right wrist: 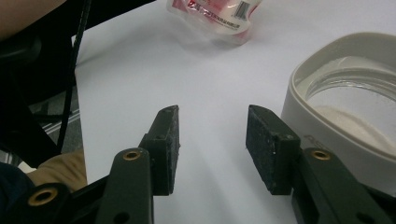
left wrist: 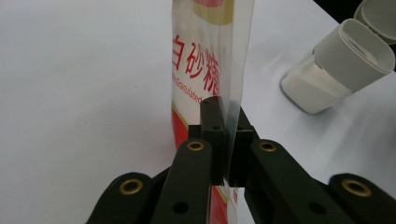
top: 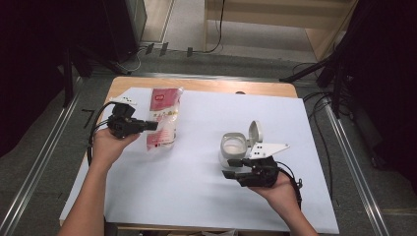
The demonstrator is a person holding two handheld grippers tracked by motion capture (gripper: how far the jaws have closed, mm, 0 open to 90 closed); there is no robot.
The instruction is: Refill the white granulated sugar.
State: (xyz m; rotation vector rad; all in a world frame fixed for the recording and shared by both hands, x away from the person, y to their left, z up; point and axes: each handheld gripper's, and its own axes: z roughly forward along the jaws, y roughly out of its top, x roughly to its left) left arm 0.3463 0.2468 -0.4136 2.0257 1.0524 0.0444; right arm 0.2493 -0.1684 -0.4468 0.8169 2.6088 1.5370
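One sugar bag [top: 163, 120] lay on the white sheet [top: 196, 187] at the table's left, its long axis running away from the person (red-printed end nearest). The left gripper [top: 151, 126] was clamped on its edge. One open-lidded jar [top: 232, 147] stood beside the right gripper [top: 232, 167], whose jaws were parted and empty.
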